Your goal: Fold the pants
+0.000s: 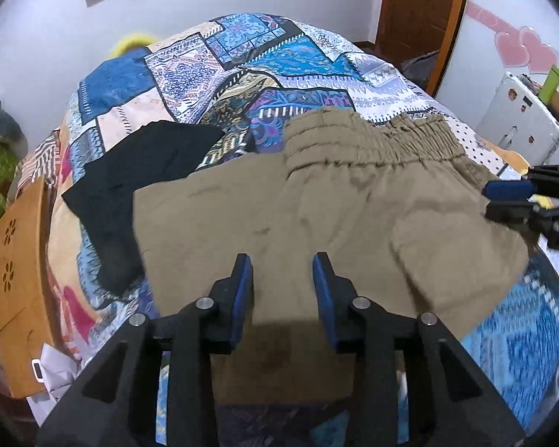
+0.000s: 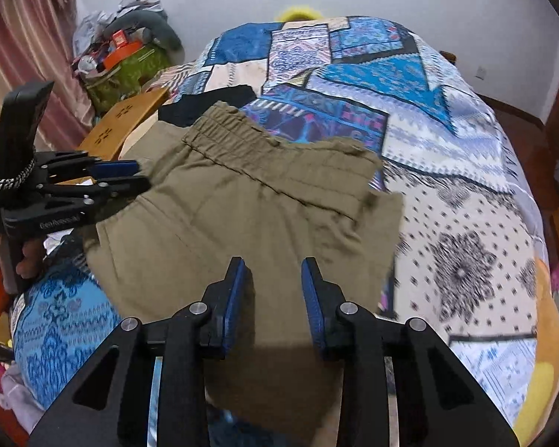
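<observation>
Khaki pants (image 1: 316, 216) with an elastic waistband (image 1: 391, 138) lie spread on the bed, waistband at the far end; they also show in the right wrist view (image 2: 249, 216). My left gripper (image 1: 282, 260) hovers over the near part of the pants, jaws open and empty. It also shows in the right wrist view (image 2: 138, 175) at the pants' left edge. My right gripper (image 2: 274, 264) is open and empty above the near part of the pants. It shows at the right edge of the left wrist view (image 1: 503, 199).
A black garment (image 1: 141, 186) lies on the patchwork bedspread (image 1: 242, 59) left of the pants. A wooden board (image 1: 18, 260) stands at the bed's left side. A pile of clutter (image 2: 123, 52) sits by the curtain. A white case (image 1: 518, 115) stands to the right.
</observation>
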Available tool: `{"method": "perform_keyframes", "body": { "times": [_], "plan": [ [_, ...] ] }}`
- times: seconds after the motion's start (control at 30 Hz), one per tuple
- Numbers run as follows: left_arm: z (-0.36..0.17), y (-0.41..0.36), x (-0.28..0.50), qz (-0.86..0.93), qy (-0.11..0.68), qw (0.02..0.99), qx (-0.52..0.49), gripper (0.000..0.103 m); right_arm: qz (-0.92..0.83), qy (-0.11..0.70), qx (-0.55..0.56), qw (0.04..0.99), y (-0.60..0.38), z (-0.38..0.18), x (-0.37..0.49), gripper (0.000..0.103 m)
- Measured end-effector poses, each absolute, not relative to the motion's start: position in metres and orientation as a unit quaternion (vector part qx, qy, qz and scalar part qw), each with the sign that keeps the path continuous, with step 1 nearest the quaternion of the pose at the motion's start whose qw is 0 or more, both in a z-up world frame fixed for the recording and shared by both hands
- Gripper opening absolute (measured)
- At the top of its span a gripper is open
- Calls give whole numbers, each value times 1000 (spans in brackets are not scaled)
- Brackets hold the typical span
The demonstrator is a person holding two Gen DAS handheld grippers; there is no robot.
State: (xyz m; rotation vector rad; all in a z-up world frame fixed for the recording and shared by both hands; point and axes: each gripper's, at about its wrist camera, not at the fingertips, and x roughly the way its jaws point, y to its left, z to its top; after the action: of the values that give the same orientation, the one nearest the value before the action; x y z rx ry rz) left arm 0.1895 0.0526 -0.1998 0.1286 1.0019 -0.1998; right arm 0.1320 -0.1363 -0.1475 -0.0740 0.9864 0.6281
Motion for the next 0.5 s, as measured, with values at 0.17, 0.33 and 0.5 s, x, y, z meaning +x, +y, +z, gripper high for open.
{"method": "perform_keyframes", "body": {
  "times": [0.17, 0.33, 0.5],
  "plan": [
    [-182, 85, 180, -57, 459, 885, 53, 56, 283, 449, -40, 846, -147, -133, 120, 33],
    [-184, 116, 193, -19, 470, 882, 24, 59, 256, 432, -28, 864, -158, -123, 124, 61],
    [-209, 135, 211, -17, 501, 865, -29, 63, 234, 447, 28, 863, -170, -136, 144, 68]
  ]
}}
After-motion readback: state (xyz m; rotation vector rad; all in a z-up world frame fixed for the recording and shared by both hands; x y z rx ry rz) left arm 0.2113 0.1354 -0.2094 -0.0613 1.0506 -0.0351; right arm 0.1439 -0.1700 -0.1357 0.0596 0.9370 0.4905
